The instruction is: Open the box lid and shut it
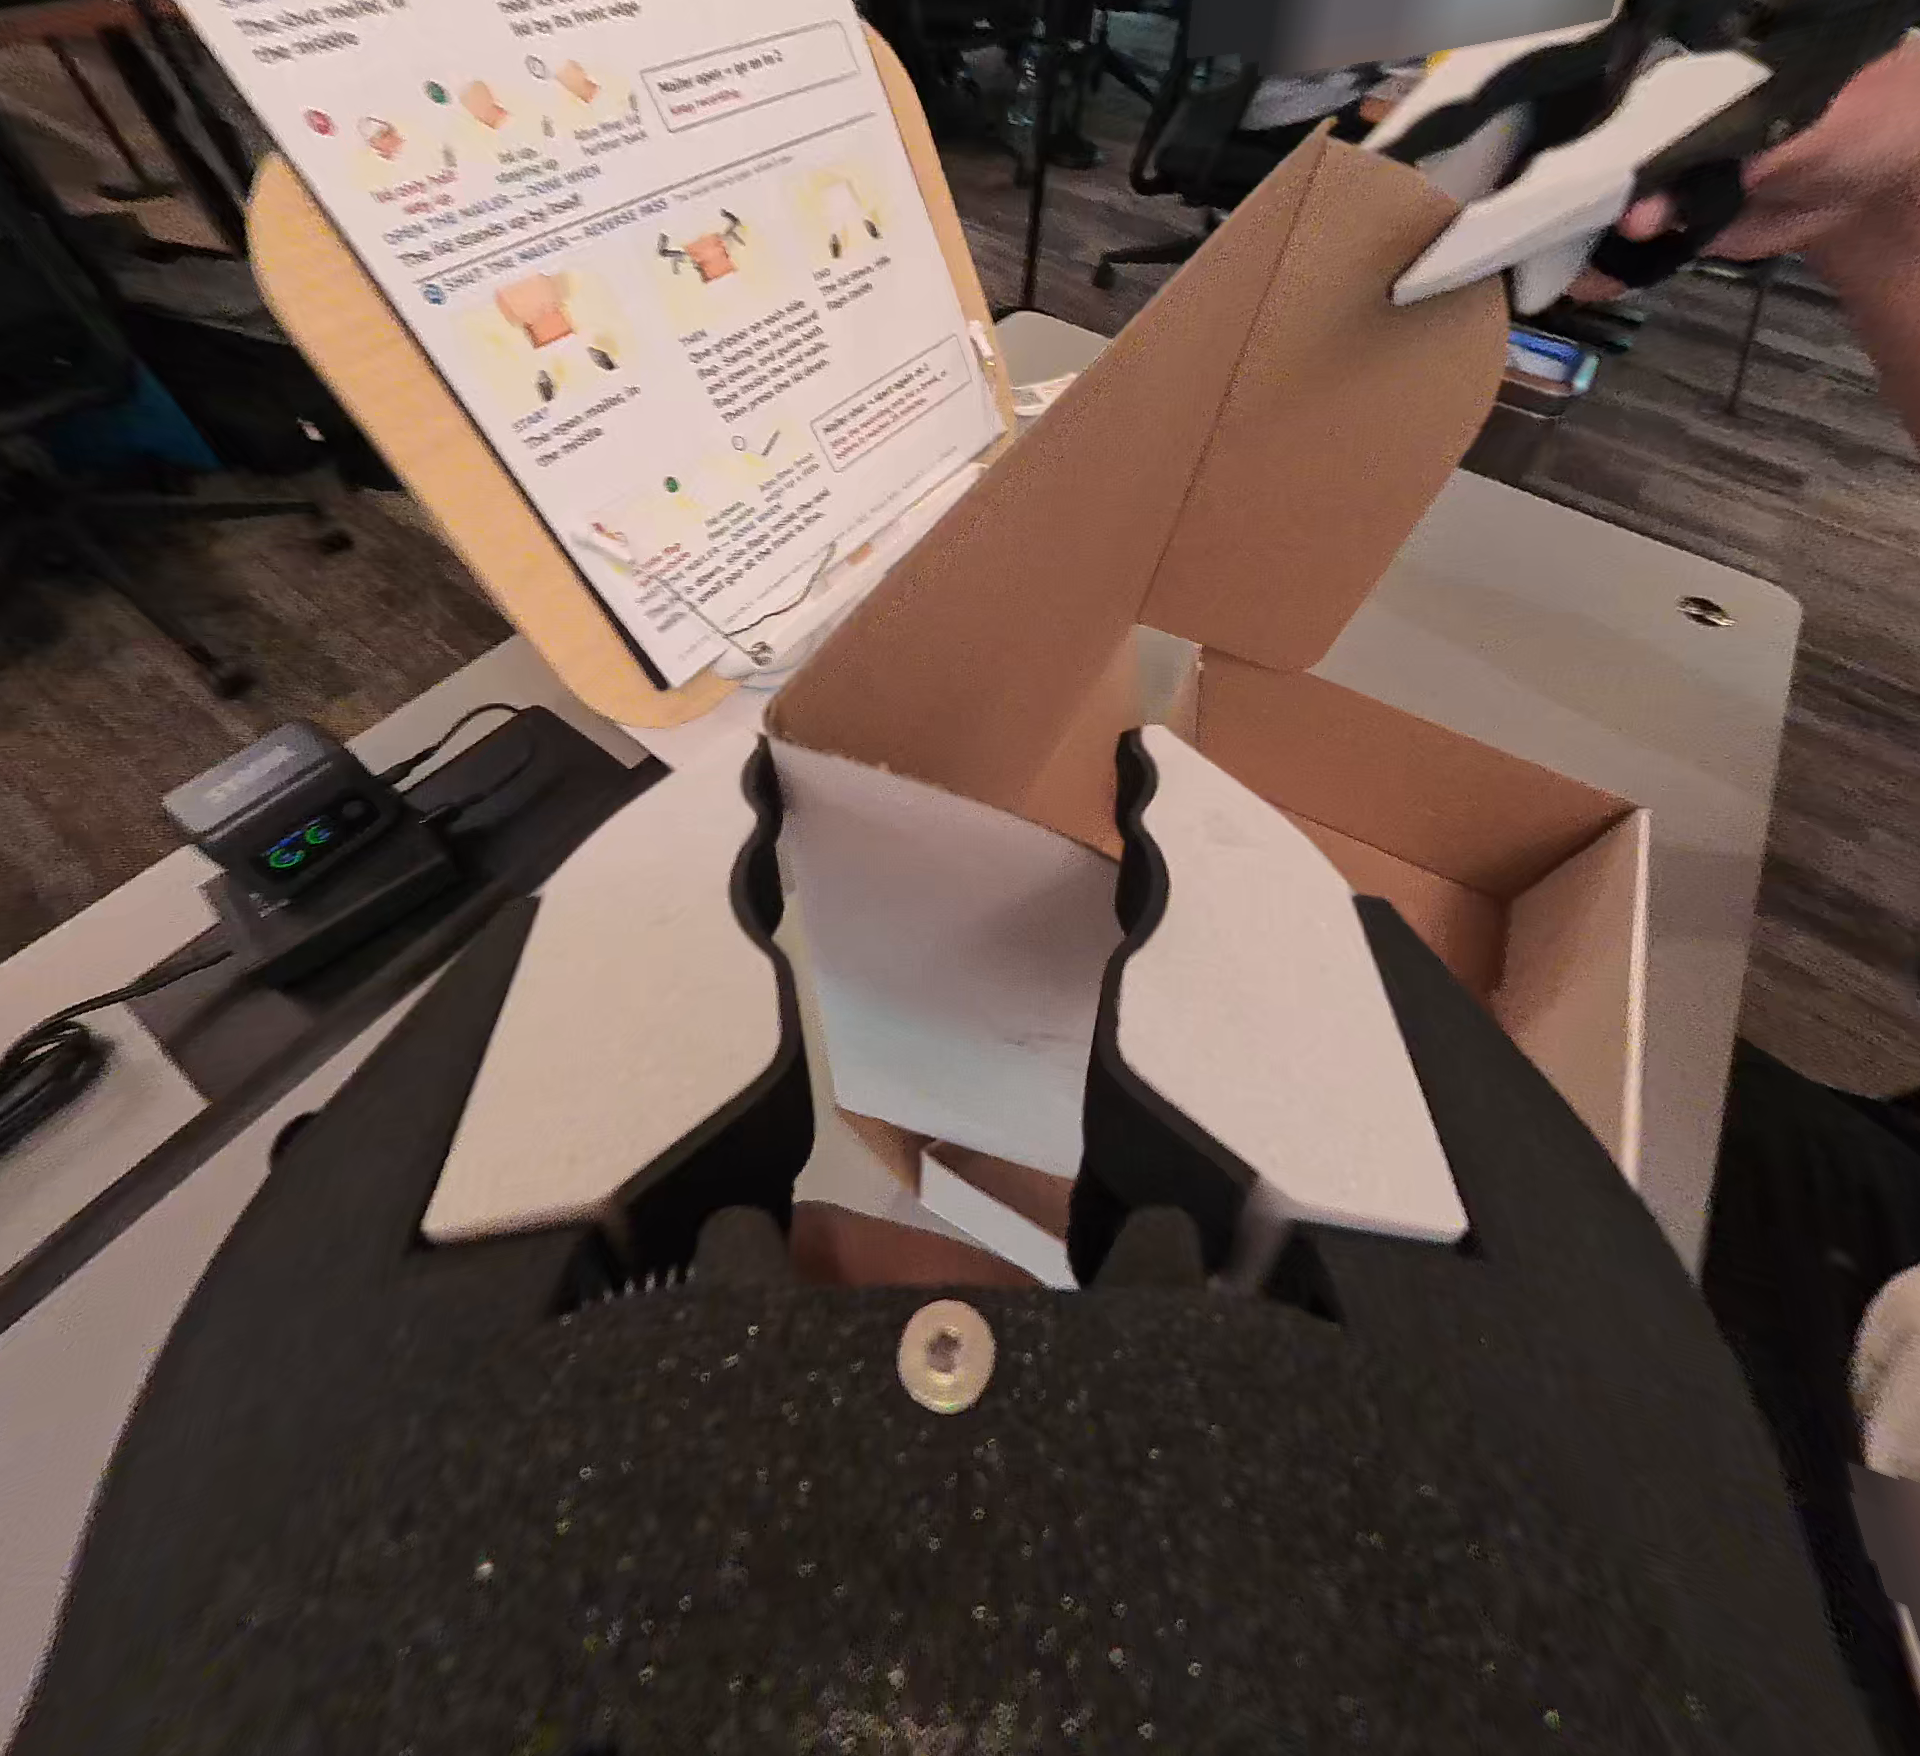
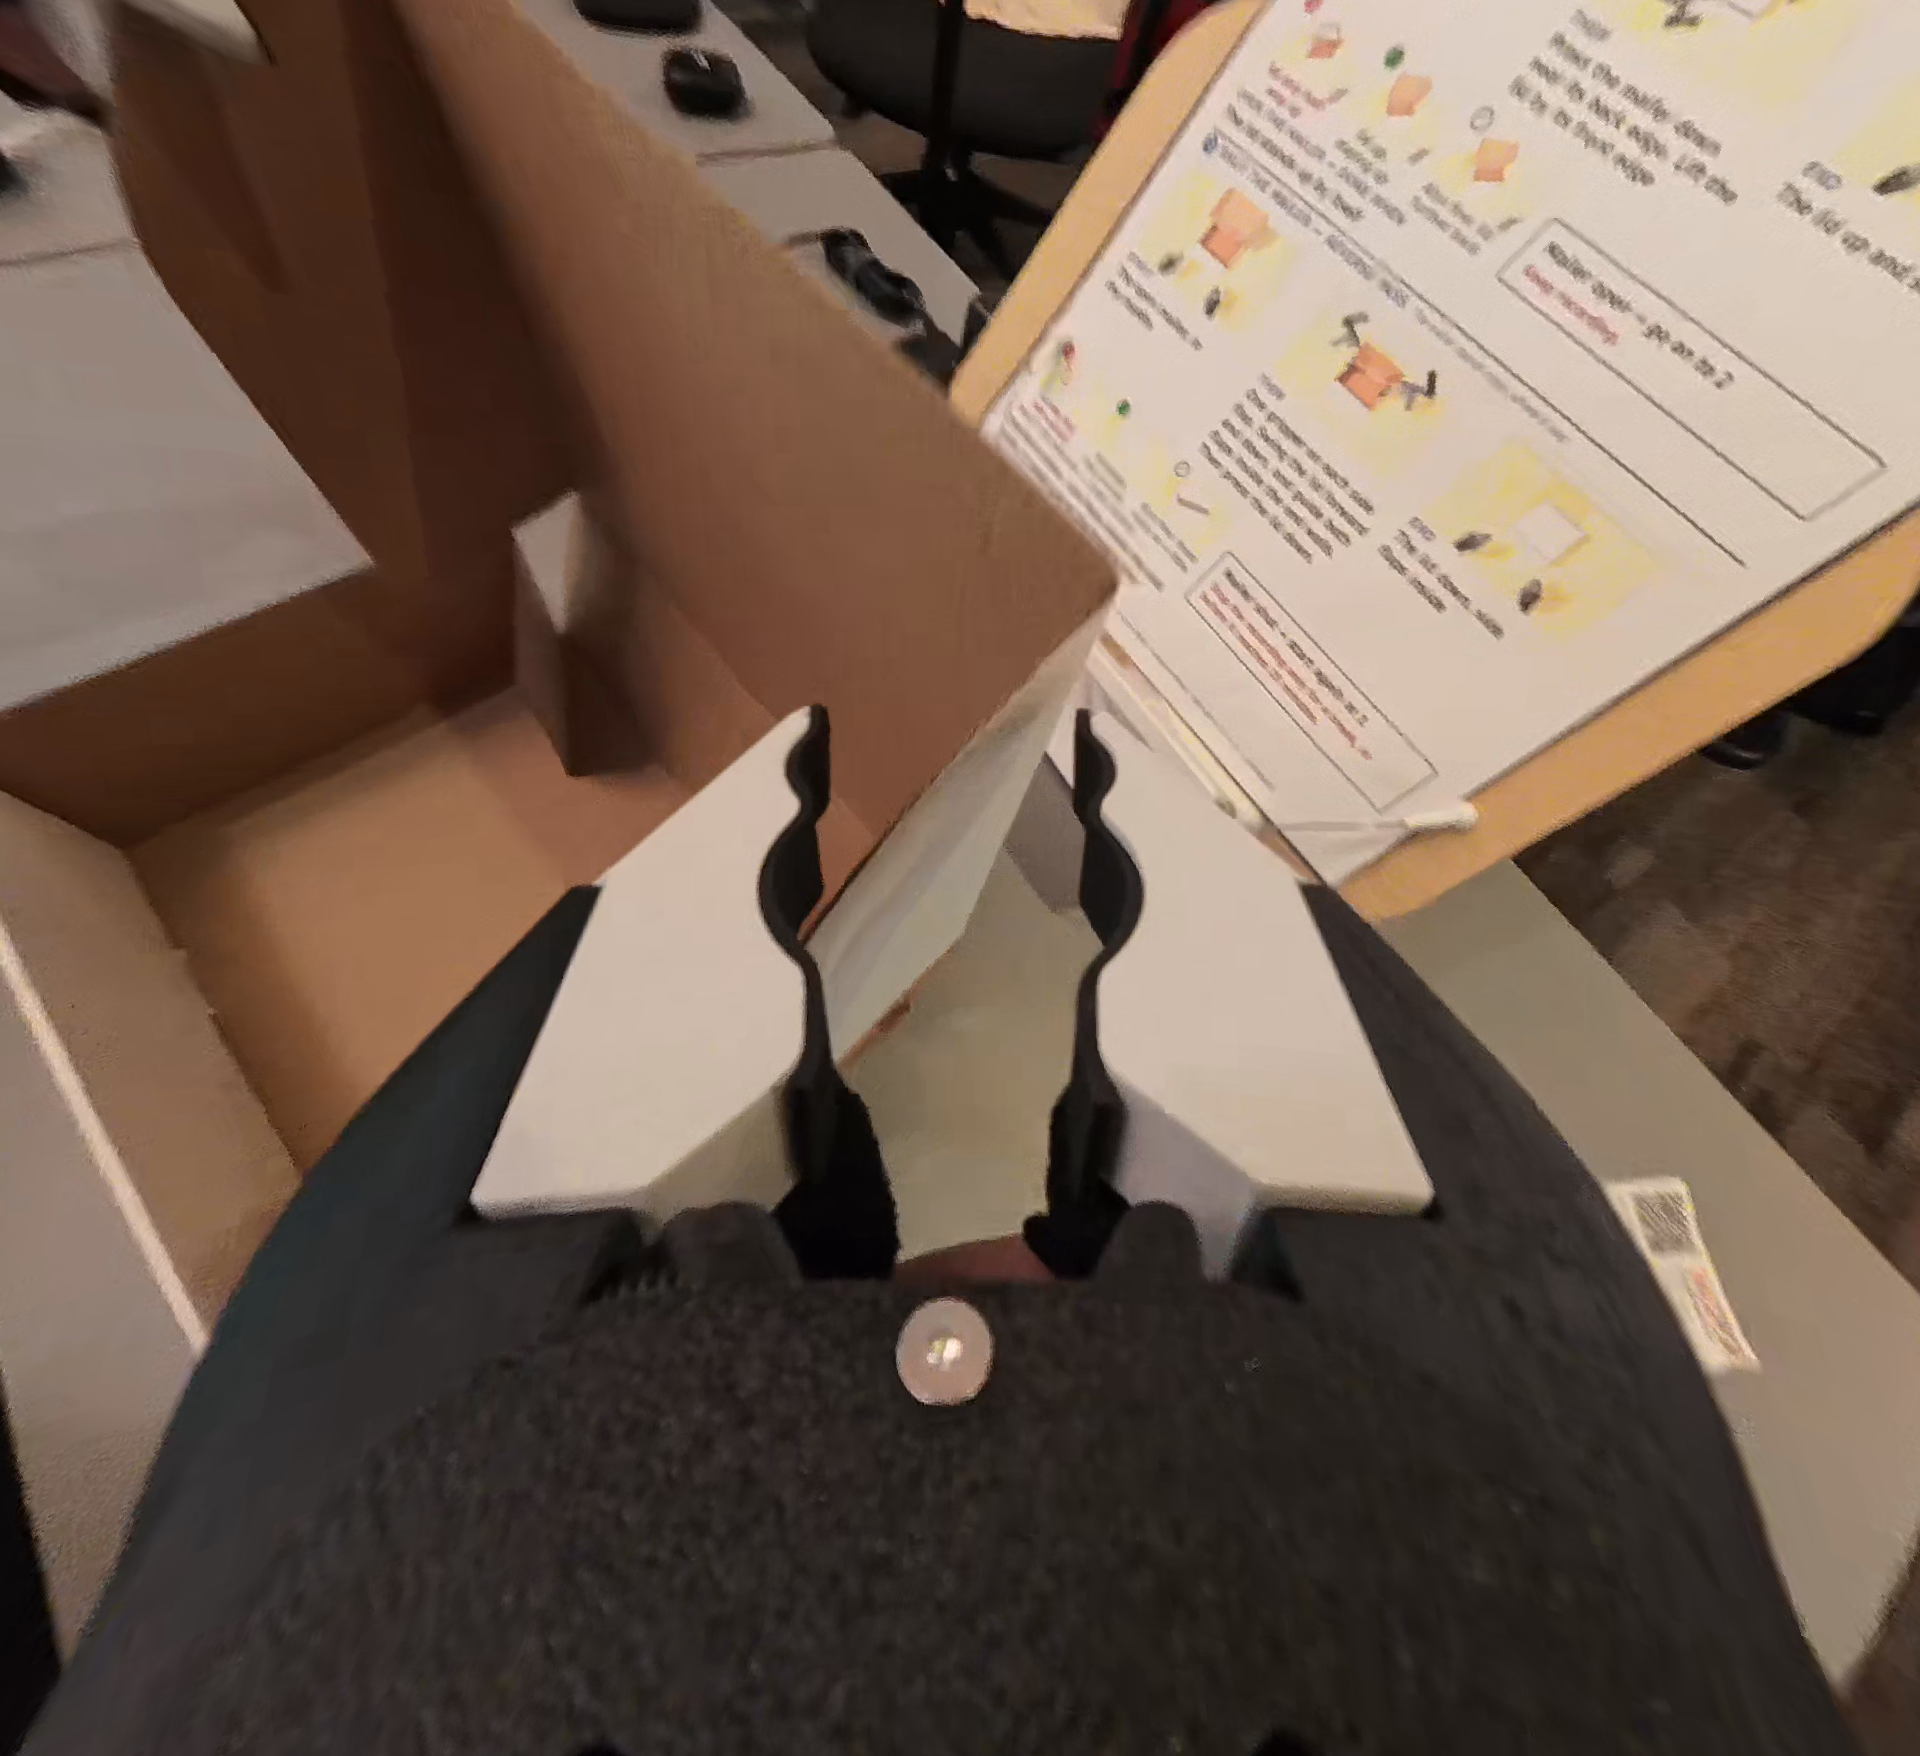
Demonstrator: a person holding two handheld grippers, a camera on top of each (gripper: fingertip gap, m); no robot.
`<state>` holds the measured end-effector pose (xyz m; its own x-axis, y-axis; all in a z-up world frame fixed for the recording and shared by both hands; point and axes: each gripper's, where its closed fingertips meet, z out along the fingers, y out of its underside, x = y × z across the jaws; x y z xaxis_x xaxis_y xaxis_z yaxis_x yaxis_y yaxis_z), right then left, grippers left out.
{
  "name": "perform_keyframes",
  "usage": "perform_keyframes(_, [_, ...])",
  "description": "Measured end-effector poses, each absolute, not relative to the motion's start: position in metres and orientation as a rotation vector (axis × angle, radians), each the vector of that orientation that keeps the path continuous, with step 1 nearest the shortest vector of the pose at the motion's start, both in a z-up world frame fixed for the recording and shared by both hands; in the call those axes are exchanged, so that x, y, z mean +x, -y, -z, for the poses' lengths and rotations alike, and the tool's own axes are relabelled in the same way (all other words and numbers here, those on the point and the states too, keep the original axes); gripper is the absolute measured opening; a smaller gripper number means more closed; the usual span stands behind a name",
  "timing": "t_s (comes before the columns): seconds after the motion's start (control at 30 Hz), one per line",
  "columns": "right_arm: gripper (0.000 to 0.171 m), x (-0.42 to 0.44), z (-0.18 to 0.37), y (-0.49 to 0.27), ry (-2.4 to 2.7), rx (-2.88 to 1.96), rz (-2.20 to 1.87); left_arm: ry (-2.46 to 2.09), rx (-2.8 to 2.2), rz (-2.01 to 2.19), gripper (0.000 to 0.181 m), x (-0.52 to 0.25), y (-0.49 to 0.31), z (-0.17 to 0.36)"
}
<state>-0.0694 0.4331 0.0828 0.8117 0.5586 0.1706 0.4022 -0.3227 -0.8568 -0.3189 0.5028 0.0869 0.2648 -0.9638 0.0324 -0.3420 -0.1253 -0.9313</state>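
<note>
**A:** Where is the box (image 1: 1579,958)?

**B:** On the grey table (image 1: 1558,584), open. From the left gripper's camera its brown inside fills the area from centre out to 3 o'clock. The lid (image 1: 1091,511) stands raised and leaning, running from centre up toward 1 o'clock.

**A:** And the left gripper (image 1: 948,750)?

**B:** Its fingers are spread, one on each side of the left flap (image 1: 935,927), whose white face fills the gap. I cannot tell whether either pad touches the flap.

**A:** The right gripper (image 2: 948,724)?

**B:** Also spread. In its own view the right flap (image 2: 935,854) runs edge-on between the fingers, close to the finger at 11 o'clock and clear of the other one. From the left camera, that gripper shows blurred at 1 o'clock, a hand (image 1: 1829,179) behind it, at the lid's top corner.

**A:** Anything else?

**B:** A tan board (image 1: 343,376) with a printed sheet (image 1: 623,252) leans behind the box at 11 o'clock. A dark charger (image 1: 301,833) with green lights sits at 9 o'clock, cables trailing from it. In the right view a sticker (image 2: 1683,1280) lies on the table at 4 o'clock.
</note>
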Motion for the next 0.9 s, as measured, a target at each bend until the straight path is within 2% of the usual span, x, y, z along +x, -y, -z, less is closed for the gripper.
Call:
perform_keyframes(0.23, [0.047, -0.064, -0.026, -0.398, 0.657, -2.001, -0.017, -0.976, -1.611, 0.917, 0.061, -0.351, -0.491, -0.090])
perform_keyframes(0.33, [0.029, -0.066, -0.011, -0.396, 0.639, -2.010, 0.124, -0.965, -1.677, 0.916, 0.060, -0.348, -0.471, -0.079])
perform_keyframes(0.4, [0.011, -0.062, -0.011, -0.399, 0.597, -1.998, 0.295, -0.919, -1.754, 0.817, 0.050, -0.348, -0.468, -0.074])
perform_keyframes(0.5, [0.010, -0.064, -0.007, -0.396, 0.543, -2.022, 0.444, -0.939, -1.854, 0.646, 0.030, -0.344, -0.460, -0.056])
perform_keyframes(0.67, [0.008, -0.075, -0.002, -0.383, 0.370, -2.042, 0.369, -0.917, -1.872, 0.424, 0.018, -0.340, -0.447, -0.042])
perform_keyframes(0.77, [0.007, -0.082, -0.001, -0.373, 0.254, -2.042, 0.218, -0.887, -1.847, 0.398, 0.017, -0.337, -0.436, -0.041])
perform_keyframes(0.9, [0.006, -0.077, 0.000, -0.369, 0.246, -2.030, 0.239, -0.910, -1.872, 0.367, 0.016, -0.338, -0.437, -0.044])
